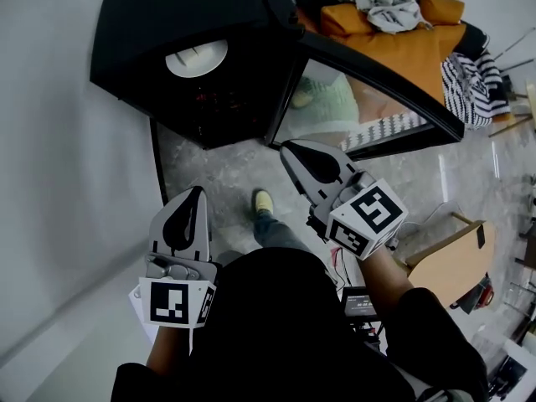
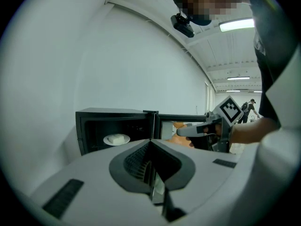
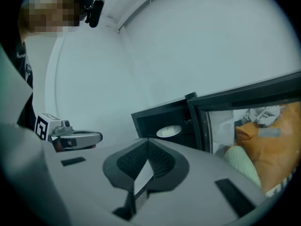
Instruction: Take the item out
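Cabinet [image 1: 142, 23] of matte black, box-shaped, is seen with its glazed door [image 1: 368, 99] swung open. A round white plate [image 1: 197, 58] is set inside it, and a pale rectangular block [image 2: 115, 138] is carried on the plate. The left gripper [image 1: 195, 196] and right gripper [image 1: 291, 151] are held before the opening, well apart from the plate. Both pairs of grey jaws, lined with ribbed dark pads, are closed together with nothing gripped. A marbled grey floor [image 1: 218, 182] is shown below.
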Tool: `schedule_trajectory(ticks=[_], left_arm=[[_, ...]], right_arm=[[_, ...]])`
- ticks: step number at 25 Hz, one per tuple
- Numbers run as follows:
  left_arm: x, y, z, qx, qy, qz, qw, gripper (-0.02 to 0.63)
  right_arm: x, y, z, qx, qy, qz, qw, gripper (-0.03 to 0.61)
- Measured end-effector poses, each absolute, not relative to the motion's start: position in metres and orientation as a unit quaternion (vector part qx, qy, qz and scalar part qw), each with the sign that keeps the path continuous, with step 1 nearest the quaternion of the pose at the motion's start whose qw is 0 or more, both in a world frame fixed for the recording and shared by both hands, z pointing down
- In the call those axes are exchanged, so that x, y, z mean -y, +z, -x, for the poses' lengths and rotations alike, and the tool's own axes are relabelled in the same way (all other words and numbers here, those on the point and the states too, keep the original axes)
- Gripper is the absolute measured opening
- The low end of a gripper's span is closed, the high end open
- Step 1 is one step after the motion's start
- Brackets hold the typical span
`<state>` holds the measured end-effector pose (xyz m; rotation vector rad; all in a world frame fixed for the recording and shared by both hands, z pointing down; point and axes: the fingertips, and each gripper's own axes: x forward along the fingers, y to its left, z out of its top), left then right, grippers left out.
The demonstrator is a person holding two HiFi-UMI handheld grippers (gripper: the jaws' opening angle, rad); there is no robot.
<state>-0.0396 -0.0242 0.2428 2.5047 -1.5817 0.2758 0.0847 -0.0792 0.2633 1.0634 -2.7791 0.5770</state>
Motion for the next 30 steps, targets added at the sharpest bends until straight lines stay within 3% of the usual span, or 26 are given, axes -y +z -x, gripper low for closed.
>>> schedule_trajectory(ticks=[14, 19, 30], left_arm=[[0.048, 0.239, 0.029, 0.544, 0.103, -0.829, 0.074, 0.009], [0.053, 0.239, 0.028, 0.541, 0.112, -0.831, 0.067, 0.009], [0.072, 0.269, 0.060, 0.544, 0.111, -0.825, 0.105, 0.009]], right_arm=[[0.111, 0.275, -0.076, 0.917, 0.240, -0.319, 0.025, 0.003], [0.120, 0.275, -0.064, 0.904, 0.300, -0.304, -0.030, 0.002], [0.159, 0.305, -0.049, 0.859, 0.392, -0.322, -0.071, 0.012]])
